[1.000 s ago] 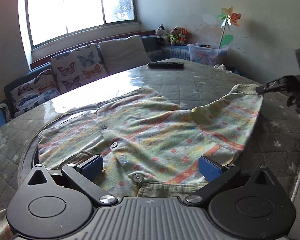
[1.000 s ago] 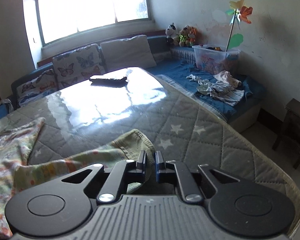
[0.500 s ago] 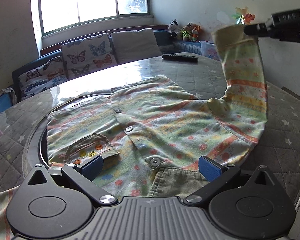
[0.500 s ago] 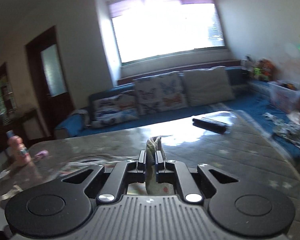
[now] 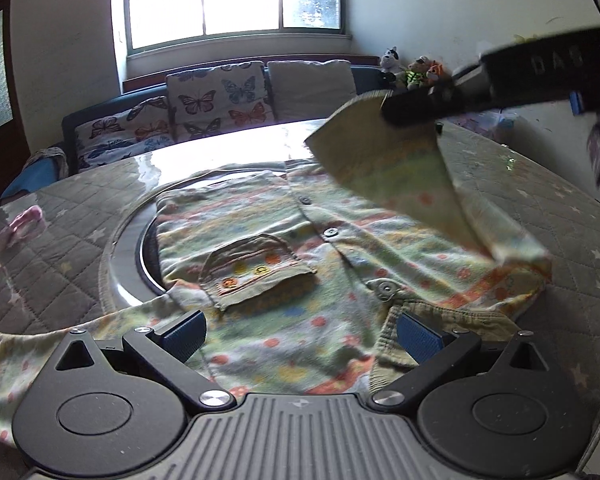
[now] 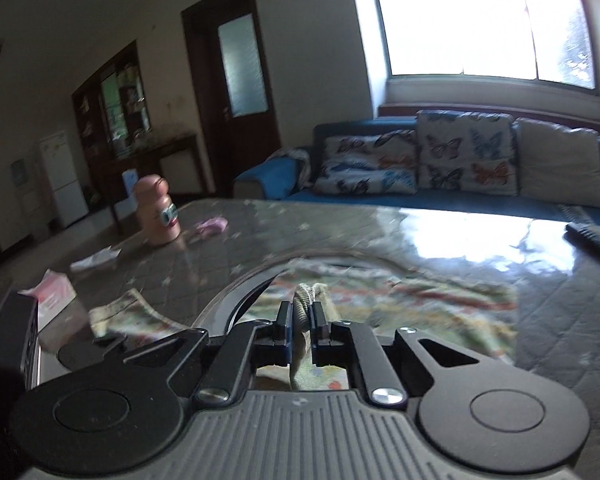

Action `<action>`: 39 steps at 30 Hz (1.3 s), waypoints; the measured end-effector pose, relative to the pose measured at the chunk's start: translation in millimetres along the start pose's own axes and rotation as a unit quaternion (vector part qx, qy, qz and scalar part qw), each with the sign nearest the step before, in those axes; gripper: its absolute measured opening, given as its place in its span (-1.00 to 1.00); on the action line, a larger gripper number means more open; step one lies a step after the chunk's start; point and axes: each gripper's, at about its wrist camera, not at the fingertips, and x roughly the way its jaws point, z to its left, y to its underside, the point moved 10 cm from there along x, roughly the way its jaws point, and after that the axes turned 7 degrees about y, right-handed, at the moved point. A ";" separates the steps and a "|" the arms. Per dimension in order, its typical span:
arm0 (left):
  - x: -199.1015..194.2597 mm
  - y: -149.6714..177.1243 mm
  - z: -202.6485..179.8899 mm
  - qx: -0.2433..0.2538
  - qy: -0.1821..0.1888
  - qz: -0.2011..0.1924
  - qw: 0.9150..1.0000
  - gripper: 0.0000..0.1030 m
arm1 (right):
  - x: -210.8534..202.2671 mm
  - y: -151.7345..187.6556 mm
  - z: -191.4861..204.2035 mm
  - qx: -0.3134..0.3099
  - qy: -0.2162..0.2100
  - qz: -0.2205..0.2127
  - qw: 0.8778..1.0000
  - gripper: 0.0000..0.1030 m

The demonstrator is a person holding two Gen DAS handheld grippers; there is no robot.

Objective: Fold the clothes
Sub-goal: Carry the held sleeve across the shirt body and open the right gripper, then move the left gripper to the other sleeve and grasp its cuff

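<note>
A small button-front shirt (image 5: 284,240) with coloured dots, stripes and a chest pocket lies spread on the round table (image 5: 60,248). Low over its collar end my left gripper (image 5: 300,336) stands open, blue pads wide apart, nothing pinched. My right gripper (image 5: 391,110) comes in from the upper right, shut on the cuff of the shirt's sleeve (image 5: 395,164), which hangs lifted and slanted over the shirt body. In the right wrist view the cuff (image 6: 304,300) sticks up between the shut fingers of the right gripper (image 6: 301,316), with the shirt (image 6: 399,292) blurred below.
A raised turntable ring (image 5: 118,256) lies under the shirt. A pink bottle (image 6: 158,212), a pink cloth (image 6: 212,225), papers (image 6: 96,258) and a pink packet (image 6: 54,290) sit at the table's left side. A dark remote (image 6: 591,236) lies far right. A sofa with butterfly cushions (image 5: 220,96) runs behind.
My right gripper has lifted the sleeve off the table's right side and carried it up and leftward over the shirt, turning as it went. My left gripper shifted a little along the shirt, staying open.
</note>
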 end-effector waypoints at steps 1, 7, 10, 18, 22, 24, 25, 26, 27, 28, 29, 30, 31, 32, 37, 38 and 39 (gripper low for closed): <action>-0.5 0.5 1.9 -0.003 -0.002 0.000 1.000 1.00 | 4.2 4.5 8.5 -0.004 -0.008 0.008 1.000 -0.83; -3.3 -1.0 6.2 -0.007 -0.008 -0.003 1.000 1.00 | -0.9 22.4 15.3 -0.014 -0.019 0.025 0.999 -0.63; -5.3 -4.8 7.1 -0.007 -0.012 -0.009 1.000 1.00 | -8.4 33.3 -1.7 -0.019 0.005 0.035 0.999 -0.36; -1.6 -13.9 -0.3 -0.004 0.002 -0.018 1.000 0.68 | -20.7 96.1 -67.9 0.032 0.066 0.098 0.992 -0.23; 3.7 -16.7 -7.2 0.001 0.012 -0.018 1.000 0.42 | -19.2 120.7 -87.4 0.070 0.074 0.121 0.987 -0.23; 6.5 -17.1 -9.4 0.003 0.016 -0.015 1.000 0.28 | -19.8 123.6 -91.1 0.073 0.071 0.120 0.988 -0.24; 7.9 -16.9 -10.0 0.003 0.017 -0.013 1.000 0.18 | -20.8 121.6 -91.4 0.071 0.071 0.119 0.988 -0.23; 8.7 -16.5 -10.1 0.002 0.018 -0.012 1.000 0.09 | -21.0 117.9 -91.8 0.067 0.073 0.115 0.988 -0.20; 9.5 -16.2 -10.2 0.001 0.019 -0.011 1.000 0.05 | -20.5 113.2 -92.1 0.062 0.075 0.111 0.989 -0.17; 10.7 -16.5 -10.8 0.000 0.022 -0.010 1.000 -0.06 | -19.5 108.3 -92.7 0.058 0.077 0.106 0.990 -0.16; 12.0 -16.7 -11.5 -0.002 0.025 -0.009 1.000 -0.12 | -17.1 103.0 -94.1 0.056 0.080 0.101 0.990 -0.15; 13.5 -16.6 -12.8 -0.002 0.028 -0.008 1.000 -0.13 | -13.9 98.1 -95.6 0.055 0.081 0.096 0.991 -0.15; 15.0 -16.4 -14.1 -0.001 0.030 -0.007 1.000 -0.17 | -11.0 94.4 -96.7 0.055 0.081 0.092 0.991 -0.15; 16.3 -16.0 -16.1 0.001 0.033 -0.005 0.999 -0.22 | -6.8 90.1 -97.8 0.054 0.081 0.088 0.991 -0.15; 22.6 -10.8 -20.0 0.010 0.038 0.005 0.999 -0.24 | 25.5 80.2 -103.4 0.048 0.075 0.088 0.992 -0.05; 23.0 -8.4 -19.6 0.010 0.036 0.008 0.999 -0.24 | 31.1 82.9 -106.0 0.047 0.080 0.094 0.991 -0.01; 23.8 -7.0 -18.0 0.008 0.034 0.010 0.999 -0.24 | 34.7 86.3 -108.3 0.049 0.081 0.098 0.991 -0.01</action>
